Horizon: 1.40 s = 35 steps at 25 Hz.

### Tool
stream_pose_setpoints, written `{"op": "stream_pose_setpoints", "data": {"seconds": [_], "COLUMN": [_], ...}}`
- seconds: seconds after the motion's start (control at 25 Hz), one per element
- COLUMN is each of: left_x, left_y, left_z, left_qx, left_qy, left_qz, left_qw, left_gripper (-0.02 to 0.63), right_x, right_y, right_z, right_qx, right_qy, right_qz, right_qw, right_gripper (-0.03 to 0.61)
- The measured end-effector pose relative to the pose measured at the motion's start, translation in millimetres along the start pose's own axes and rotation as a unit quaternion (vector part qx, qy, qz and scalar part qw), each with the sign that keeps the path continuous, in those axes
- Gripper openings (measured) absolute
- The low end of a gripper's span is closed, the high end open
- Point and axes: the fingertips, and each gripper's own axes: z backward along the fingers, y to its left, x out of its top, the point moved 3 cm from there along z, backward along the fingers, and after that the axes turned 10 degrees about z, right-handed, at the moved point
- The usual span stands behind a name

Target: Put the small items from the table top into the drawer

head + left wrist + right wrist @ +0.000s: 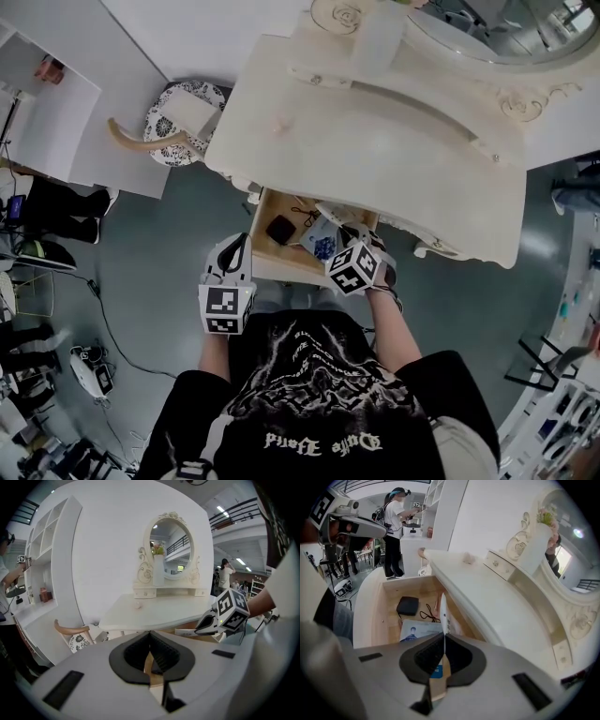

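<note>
Right gripper [443, 641], tilted steeply down over the open drawer [363, 616], has its jaws closed on one flat white packet [444, 616], which stands on its edge. Left gripper [150, 639] points slightly down near the drawer front, jaws together and empty. Inside the drawer lie one black box [408, 605], one black cable [427, 616] and one printed leaflet [417, 632]; one small pink item [466, 558] lies on the table top [487, 592]

A chair [178, 122] with a black-and-white patterned cushion and a curved wooden backrest stands at 10 o'clock in the head view. In the left gripper view, an oval mirror [171, 545] in a carved cream frame is at 12 o'clock, with a white vase [158, 570] in front of it. A white shelf unit [41, 569] is at 9 o'clock. In the right gripper view, a person [395, 524] in a white top stands at 11 o'clock.
</note>
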Motion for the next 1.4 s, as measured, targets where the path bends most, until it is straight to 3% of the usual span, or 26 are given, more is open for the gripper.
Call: {"op": "stream_pose_setpoints", "data": {"seconds": [0.72,1.4], "left_x": [1,2], "left_y": [16,24], "left_z": [-9,-18], "left_qx": [0.012,0.018], "left_qy": [0.012,0.022], "left_qz": [0.008,0.007], "left_qw": [0.9998,0.9996], "left_gripper": [0.015,0.015], "right_x": [4,24], "right_y": [-5,16], "right_z": [-37,-60], "right_qx": [0.024,0.106], "right_qy": [0.038,0.034], "right_qz": [-0.035,-0.072], "right_qw": [0.998,0.991], "right_gripper": [0.015,0.051]}}
